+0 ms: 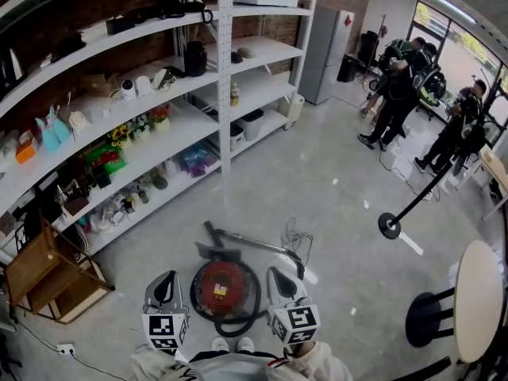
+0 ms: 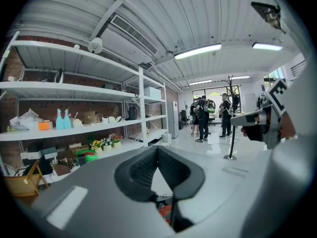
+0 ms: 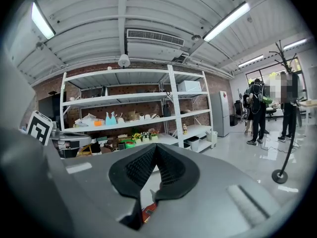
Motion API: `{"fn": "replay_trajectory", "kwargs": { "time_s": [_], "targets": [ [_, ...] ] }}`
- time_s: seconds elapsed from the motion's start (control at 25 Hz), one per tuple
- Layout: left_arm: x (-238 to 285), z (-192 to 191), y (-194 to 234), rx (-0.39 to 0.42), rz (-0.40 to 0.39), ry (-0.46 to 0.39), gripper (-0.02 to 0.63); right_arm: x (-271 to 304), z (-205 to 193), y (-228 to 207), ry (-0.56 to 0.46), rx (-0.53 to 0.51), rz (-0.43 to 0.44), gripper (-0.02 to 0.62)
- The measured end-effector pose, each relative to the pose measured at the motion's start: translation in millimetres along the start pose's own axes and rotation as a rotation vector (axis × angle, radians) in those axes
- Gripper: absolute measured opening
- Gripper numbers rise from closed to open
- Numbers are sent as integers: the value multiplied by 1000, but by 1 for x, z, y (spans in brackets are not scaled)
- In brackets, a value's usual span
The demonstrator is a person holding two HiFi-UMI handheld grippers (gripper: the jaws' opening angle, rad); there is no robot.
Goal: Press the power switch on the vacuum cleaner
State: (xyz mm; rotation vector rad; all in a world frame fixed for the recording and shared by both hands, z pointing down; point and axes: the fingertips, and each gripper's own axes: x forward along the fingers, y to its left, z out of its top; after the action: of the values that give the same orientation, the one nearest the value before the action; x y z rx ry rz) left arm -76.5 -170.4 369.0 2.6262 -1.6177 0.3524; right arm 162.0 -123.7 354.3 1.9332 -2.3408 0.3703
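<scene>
The red canister vacuum cleaner [image 1: 223,286] is set on the concrete floor [image 1: 317,181] at the near edge of the scene, ringed by its black hose [image 1: 254,304]. Its wand [image 1: 254,244] is laid just beyond it, long axis running left to right. The left gripper [image 1: 166,280] is held just left of the body and the right gripper [image 1: 279,278] just right of it, so the canister is flanked about equally by both. Both are pointed outward over the floor rather than down. In the left gripper view the left gripper [image 2: 157,150] is seen with tips pressed together on nothing, a sliver of red casing [image 2: 166,212] showing beneath. The right gripper [image 3: 155,148] is likewise closed and empty. The power switch cannot be picked out. Judged: either gripper must be tipped downward and brought inward onto the canister top.
</scene>
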Motion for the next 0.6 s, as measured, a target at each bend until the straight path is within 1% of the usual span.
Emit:
{"fn": "replay_trajectory", "kwargs": {
  "time_s": [0.36,0.6],
  "targets": [
    [-2,-3,-28,21,-7,9,0,-8,-5,-13,-10,14,29,0],
    [-10,-7,-40,20,15,26,0,-17,-16,-20,5,32,51,0]
  ]
}}
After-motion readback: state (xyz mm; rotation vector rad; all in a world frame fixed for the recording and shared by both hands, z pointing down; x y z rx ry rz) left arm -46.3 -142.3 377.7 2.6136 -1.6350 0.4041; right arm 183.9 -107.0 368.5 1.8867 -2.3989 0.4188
